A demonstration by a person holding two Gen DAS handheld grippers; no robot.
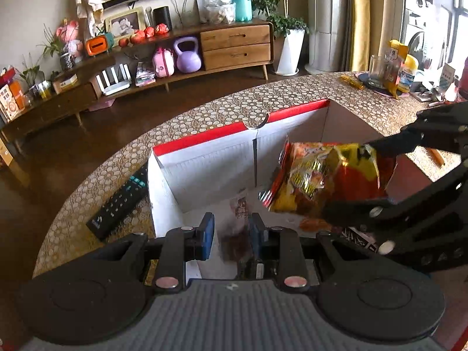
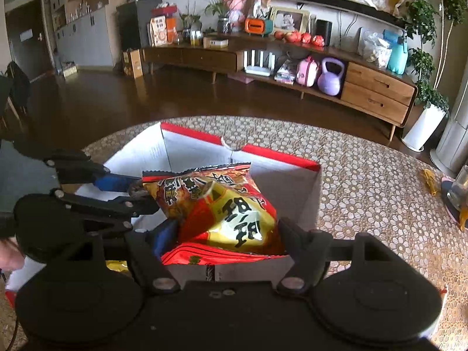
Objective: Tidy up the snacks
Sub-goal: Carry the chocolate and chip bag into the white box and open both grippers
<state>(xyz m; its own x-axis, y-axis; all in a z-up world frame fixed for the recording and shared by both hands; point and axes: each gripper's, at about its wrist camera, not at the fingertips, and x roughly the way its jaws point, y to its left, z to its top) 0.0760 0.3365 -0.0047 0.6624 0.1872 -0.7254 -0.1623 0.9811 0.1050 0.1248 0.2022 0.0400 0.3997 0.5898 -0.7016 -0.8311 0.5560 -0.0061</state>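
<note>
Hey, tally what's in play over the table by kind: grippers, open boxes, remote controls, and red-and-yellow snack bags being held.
Grippers: 2 (left gripper, right gripper)
Open box: 1
Remote control: 1
Red-and-yellow snack bag, held by the right gripper: 1
Total: 5

A: Light source? 
B: Daylight from the bright, overexposed window (image 1: 421, 29) at two o'clock in the left view.

A: Defects? 
B: Fisheye bending at the rims; dark corners; glare on the glossy brown wooden floor (image 2: 163, 93).
</note>
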